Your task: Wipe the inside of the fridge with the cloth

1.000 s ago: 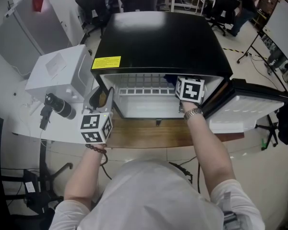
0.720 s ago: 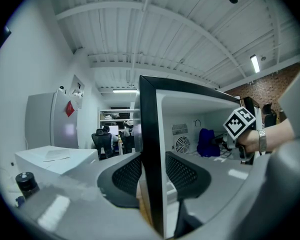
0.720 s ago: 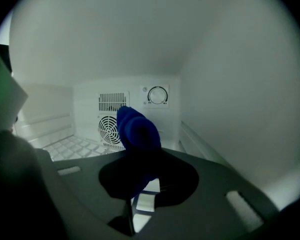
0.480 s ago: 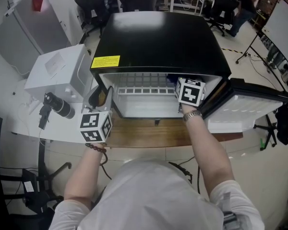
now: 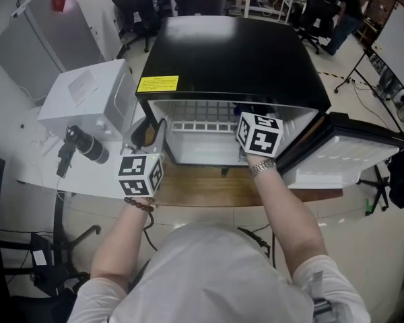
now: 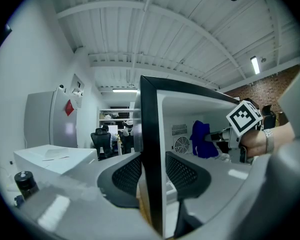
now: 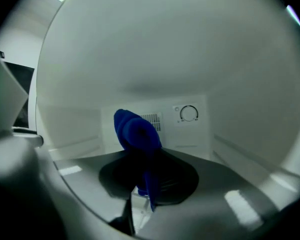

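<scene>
The black mini fridge (image 5: 229, 52) stands open, its white inside (image 5: 202, 147) facing me. My right gripper (image 7: 145, 156) reaches into the upper right of the compartment, shut on a bunched blue cloth (image 7: 137, 131). The cloth stands up from the jaws, short of the back wall. From the left gripper view the cloth (image 6: 202, 140) hangs off the right gripper (image 6: 225, 135) inside the fridge. My left gripper (image 6: 152, 159) is clamped on the front edge of the fridge's left side wall (image 6: 150, 134), one pad on each side. In the head view it (image 5: 151, 134) sits at the fridge's left front corner.
The fridge door (image 5: 343, 157) swings open to the right. A wire shelf (image 5: 202, 126) crosses the compartment. The back wall carries a vent (image 7: 151, 119) and a thermostat dial (image 7: 188, 113). A white box (image 5: 87, 99) and a black cylinder (image 5: 84, 147) lie on the left table.
My right gripper has shifted left inside the fridge with the cloth. The left gripper has stayed on the side wall.
</scene>
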`<state>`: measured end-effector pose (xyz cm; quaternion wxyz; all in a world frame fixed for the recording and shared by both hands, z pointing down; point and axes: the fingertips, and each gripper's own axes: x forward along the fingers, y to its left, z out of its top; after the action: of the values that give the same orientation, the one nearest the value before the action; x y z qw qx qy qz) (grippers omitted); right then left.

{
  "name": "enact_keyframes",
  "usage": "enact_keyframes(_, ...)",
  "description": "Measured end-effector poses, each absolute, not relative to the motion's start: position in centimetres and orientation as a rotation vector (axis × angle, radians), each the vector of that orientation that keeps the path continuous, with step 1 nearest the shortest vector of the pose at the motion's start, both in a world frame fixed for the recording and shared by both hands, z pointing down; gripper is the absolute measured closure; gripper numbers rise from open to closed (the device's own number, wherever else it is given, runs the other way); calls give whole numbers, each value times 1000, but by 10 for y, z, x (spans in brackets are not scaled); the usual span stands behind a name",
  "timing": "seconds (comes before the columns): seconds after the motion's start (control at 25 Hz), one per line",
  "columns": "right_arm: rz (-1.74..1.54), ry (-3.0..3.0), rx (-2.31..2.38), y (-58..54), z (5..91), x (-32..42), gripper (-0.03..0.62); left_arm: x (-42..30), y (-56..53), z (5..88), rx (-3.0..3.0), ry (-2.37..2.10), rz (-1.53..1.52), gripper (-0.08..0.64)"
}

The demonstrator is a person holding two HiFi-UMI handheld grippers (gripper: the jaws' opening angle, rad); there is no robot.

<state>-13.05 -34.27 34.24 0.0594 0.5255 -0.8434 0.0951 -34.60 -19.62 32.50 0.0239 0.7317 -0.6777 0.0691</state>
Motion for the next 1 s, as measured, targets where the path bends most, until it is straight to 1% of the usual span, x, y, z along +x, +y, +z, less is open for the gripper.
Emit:
enact_keyframes(0.32,313,-2719,1325,-303,331,-220,534,-342,-197,325,2283,-2081,214,413)
enact_keyframes(0.52,365,-2771,1194,-281,332,-264,535,-345,-197,324,2295,-2072,222,414)
enact_keyframes(0.8,412,-2719,1078,-263,368,-298,535,-344,-197,325,2307,-2068,230,414)
enact_keyframes(1.0,387,-2637,1081,-265,390,-298,535,-345,-196,323,2312,-2068,233,414)
